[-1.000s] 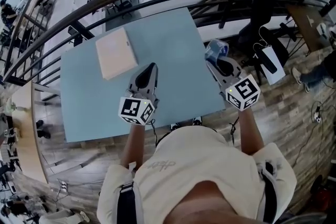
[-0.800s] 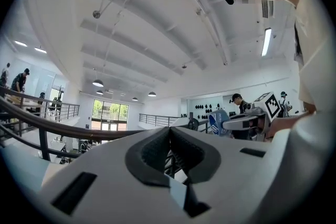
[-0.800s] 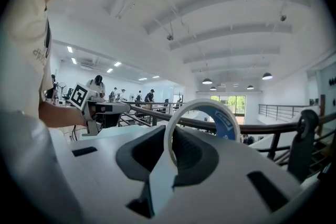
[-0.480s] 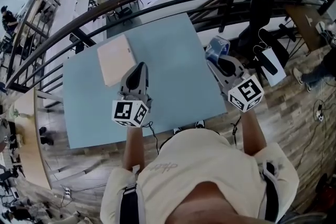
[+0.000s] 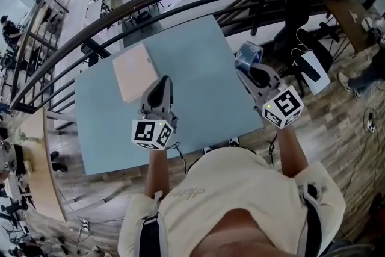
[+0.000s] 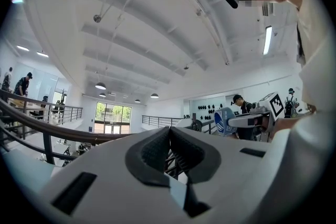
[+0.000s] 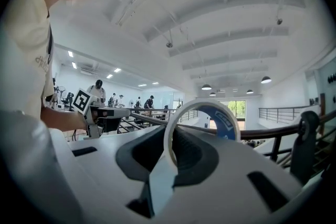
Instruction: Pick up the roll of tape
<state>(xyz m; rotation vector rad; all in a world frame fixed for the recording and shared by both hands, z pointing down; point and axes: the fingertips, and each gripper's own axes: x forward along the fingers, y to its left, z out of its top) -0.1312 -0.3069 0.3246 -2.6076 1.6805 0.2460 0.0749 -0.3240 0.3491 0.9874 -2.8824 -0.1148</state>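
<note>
Your right gripper (image 5: 245,71) holds the roll of tape (image 5: 248,56) upright just past the counter's (image 5: 198,39) right edge, clear of its surface. Its fingers (image 7: 140,153) are partly open and press on the roll's band from both sides. Your left gripper (image 5: 161,82) hovers over the middle of the counter, its fingers (image 6: 152,152) closed together on nothing.

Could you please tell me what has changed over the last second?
The left tool, shut and empty, has drifted slightly toward the box. Nothing was gripped or let go. The right tool stays clamped on the tape, held up near the right edge of the table. The box has not moved.
</note>
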